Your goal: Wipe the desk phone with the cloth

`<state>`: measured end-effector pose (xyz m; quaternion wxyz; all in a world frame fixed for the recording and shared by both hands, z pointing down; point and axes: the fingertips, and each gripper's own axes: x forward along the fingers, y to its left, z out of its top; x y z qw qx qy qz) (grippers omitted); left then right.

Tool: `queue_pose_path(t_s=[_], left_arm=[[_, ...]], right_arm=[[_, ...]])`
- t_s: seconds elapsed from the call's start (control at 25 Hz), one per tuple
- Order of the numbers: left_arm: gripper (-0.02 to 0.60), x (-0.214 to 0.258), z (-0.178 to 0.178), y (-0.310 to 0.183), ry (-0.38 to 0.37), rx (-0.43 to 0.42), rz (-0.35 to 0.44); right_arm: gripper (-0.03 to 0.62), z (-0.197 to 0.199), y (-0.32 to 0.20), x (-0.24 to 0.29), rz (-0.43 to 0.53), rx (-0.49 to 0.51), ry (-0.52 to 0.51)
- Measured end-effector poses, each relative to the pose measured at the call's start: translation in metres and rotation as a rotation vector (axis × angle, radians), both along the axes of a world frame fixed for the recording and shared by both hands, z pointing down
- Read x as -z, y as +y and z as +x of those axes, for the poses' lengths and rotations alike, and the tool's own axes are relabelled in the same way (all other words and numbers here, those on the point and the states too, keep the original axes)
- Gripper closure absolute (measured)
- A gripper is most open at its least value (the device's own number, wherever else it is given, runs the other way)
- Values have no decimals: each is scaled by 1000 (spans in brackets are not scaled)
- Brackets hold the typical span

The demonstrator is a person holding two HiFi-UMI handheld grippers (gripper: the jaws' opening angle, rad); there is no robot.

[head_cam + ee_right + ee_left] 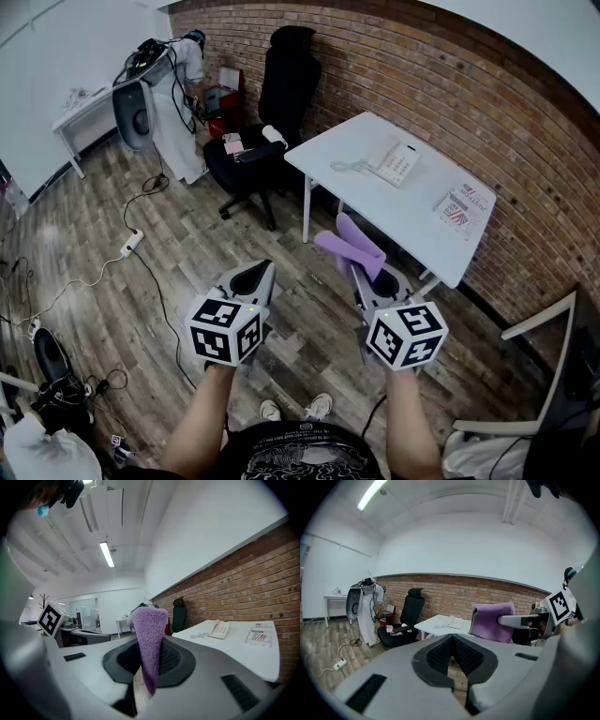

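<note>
Purple cloth point(349, 246) stands clamped in my right gripper point(364, 274); my left gripper point(254, 276) is closed, empty. White phone point(397, 162) sits on the tabletop point(403, 211) at 1 o'clock, well apart from both.

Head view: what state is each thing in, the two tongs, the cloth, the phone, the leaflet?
Left tongs: shut, empty.
Right tongs: shut on the cloth.
Cloth: folded, sticking up from the right tongs.
Phone: on the table, handset in place, nothing touching it.
Leaflet: flat on the table.
</note>
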<state>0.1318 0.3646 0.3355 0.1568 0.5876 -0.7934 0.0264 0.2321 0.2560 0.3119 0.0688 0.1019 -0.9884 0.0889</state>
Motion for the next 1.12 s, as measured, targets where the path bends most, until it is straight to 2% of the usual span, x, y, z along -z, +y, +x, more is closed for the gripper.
queue_pose_path(t_s=[0.2,0.8,1.12], left_arm=[[575,-3,0,-18,4,5,-8],[575,-12,15,-88,2,10,-44],[575,-21,-11,-121,4,8,-41]], right_arm=[[546,0,-15,-4,18,8,17],[546,15,-83,-14,-14,17,11],[546,-10,-116,-24,-17,18,24]])
